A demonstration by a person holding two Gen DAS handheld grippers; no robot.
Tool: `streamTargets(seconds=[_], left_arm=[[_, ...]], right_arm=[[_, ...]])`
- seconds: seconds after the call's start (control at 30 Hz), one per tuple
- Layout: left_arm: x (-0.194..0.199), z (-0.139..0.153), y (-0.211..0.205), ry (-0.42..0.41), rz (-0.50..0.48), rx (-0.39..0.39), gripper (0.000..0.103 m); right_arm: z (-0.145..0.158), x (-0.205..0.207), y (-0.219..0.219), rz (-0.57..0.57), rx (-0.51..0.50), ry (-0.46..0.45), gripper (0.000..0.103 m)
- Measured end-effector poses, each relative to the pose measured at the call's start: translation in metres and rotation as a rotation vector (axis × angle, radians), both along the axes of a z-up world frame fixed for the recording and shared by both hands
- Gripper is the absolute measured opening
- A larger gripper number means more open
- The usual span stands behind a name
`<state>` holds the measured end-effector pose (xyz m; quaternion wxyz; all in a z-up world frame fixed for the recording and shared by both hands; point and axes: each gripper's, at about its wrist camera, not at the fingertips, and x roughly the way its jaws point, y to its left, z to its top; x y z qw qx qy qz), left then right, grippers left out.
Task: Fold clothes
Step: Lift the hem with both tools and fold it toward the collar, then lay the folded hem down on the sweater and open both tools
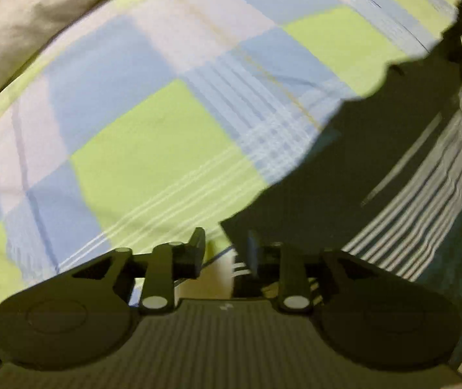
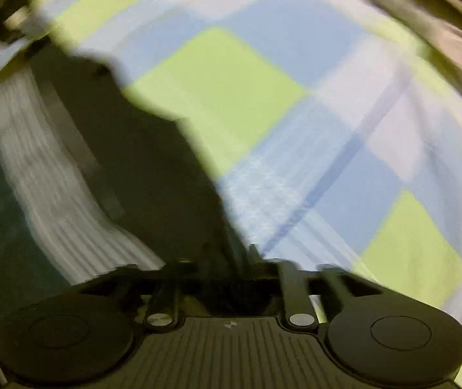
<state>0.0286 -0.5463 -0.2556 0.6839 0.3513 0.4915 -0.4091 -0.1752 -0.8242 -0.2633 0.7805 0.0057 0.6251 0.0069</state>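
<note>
Both grippers, left gripper [image 1: 223, 251] and right gripper [image 2: 227, 259], are seemingly pinching a dark striped-banded garment [image 1: 377, 162] over the checked bedsheet [image 1: 166, 146]; folding is apparently unfinished.

The left gripper [image 1: 223, 248] and right gripper [image 2: 227, 261] are matt black plastic with ribbed bodies and pale metal pivot pins. The checked bedsheet [image 1: 153, 149] is smooth woven cloth; the dark garment [image 1: 377, 149], at 3 o'clock, is matt cloth with a pale striped band
</note>
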Motion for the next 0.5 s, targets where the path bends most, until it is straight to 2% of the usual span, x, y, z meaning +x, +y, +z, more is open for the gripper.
streamTargets(seconds=[0.1,0.2,0.27,0.5], left_arm=[[0.005,0.014,0.021,0.012,0.129,-0.049,0.027],[0.005,0.018,0.040,0.092,0.253,-0.129,0.031],[0.005,0.017,0.048,0.141,0.318,-0.171,0.035],[0.013,-0.016,0.031,0.209,0.395,-0.205,0.034]], right_arm=[[0.013,-0.024,-0.026,-0.217,0.043,-0.082,0.045],[0.023,-0.056,-0.037,-0.373,0.130,-0.141,0.045],[0.022,-0.079,-0.035,-0.439,0.178,-0.168,0.045],[0.002,-0.097,-0.039,-0.589,0.269,-0.232,0.045]])
